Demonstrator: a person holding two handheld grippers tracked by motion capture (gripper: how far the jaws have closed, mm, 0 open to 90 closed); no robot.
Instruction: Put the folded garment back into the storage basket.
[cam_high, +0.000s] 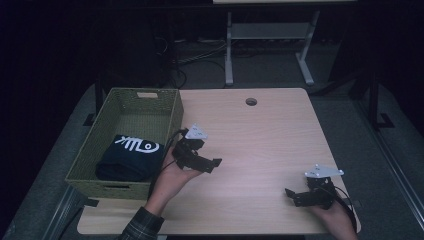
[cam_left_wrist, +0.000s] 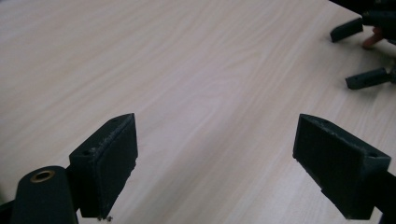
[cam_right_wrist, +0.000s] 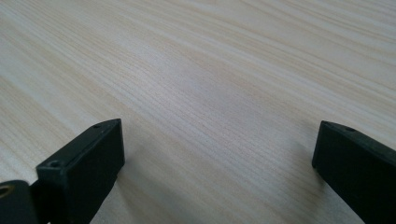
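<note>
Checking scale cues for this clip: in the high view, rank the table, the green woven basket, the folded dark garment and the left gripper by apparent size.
1. Table
2. Basket
3. Folded dark garment
4. Left gripper, smallest, though it sits above the tabletop and so nearer the camera, which may enlarge it slightly.

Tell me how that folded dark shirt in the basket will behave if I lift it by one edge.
The shirt looks like soft cloth, so it will probably sag and unfold. It seems light. It lies against the woven basket wall, so it may drag there. Both the left gripper and right gripper are open.
</note>
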